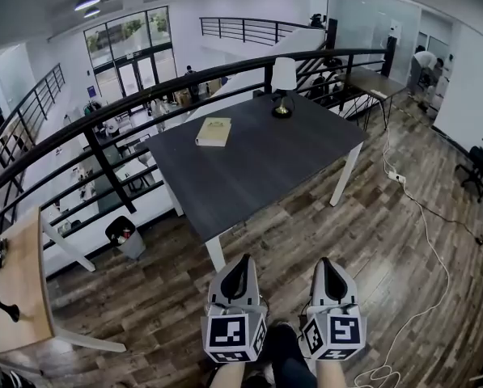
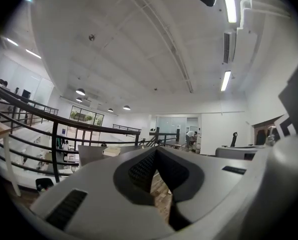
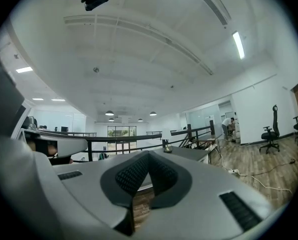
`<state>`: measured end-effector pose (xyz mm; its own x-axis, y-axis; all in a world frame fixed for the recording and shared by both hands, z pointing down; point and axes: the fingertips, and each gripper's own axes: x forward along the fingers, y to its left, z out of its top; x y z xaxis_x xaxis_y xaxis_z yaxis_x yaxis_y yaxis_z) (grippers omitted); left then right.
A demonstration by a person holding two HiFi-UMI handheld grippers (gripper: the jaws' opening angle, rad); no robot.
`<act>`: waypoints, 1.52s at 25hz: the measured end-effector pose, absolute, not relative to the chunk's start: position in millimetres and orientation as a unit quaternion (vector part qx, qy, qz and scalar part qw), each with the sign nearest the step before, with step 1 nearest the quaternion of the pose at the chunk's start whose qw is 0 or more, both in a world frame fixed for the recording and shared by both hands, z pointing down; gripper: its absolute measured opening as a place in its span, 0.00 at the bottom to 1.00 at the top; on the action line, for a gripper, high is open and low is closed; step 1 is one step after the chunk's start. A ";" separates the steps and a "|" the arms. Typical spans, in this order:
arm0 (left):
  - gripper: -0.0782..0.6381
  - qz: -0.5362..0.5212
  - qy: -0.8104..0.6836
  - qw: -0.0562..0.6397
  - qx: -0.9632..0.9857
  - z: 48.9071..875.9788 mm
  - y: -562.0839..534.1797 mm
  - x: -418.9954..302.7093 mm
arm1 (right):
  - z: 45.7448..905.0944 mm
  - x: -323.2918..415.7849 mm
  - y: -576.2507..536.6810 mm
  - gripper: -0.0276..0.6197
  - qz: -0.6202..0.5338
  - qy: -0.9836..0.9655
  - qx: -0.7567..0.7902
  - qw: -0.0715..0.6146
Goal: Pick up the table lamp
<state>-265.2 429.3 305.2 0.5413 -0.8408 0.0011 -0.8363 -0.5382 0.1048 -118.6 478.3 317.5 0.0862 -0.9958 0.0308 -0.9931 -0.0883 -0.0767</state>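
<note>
The table lamp [image 1: 283, 85], with a white shade and a dark, brassy base, stands at the far right corner of the dark grey table [image 1: 257, 168]. My left gripper [image 1: 243, 259] and right gripper [image 1: 325, 262] hang side by side over the wooden floor, short of the table's near corner. Both are shut and empty. In the right gripper view the shut right gripper [image 3: 149, 155] points level at the table, and the lamp [image 3: 166, 148] shows small just beyond its tips. In the left gripper view the left gripper [image 2: 156, 150] is shut, and the lamp is hidden.
A yellowish book [image 1: 214, 131] lies on the table's far left part and shows in the left gripper view as the book [image 2: 111, 151]. A black railing [image 1: 103, 164] runs behind the table. A bin [image 1: 126, 236], a wooden desk [image 1: 19, 285], a floor cable [image 1: 425, 225] and an office chair [image 1: 477, 166] stand around.
</note>
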 end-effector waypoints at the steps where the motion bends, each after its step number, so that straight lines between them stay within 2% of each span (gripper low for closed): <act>1: 0.14 -0.023 -0.479 0.047 0.876 306.6 423.3 -263.2 | 318.4 -115.9 472.2 0.03 -0.038 0.675 -0.736 0.018; 25: 0.14 -0.016 -0.503 0.045 0.863 307.1 251.2 -139.7 | 315.4 3.9 286.0 0.03 -0.036 0.702 -0.711 0.009; 38: 0.14 -0.013 -0.510 0.053 0.858 317.8 194.8 -105.7 | 325.9 34.9 224.9 0.03 -0.043 0.712 -0.700 0.009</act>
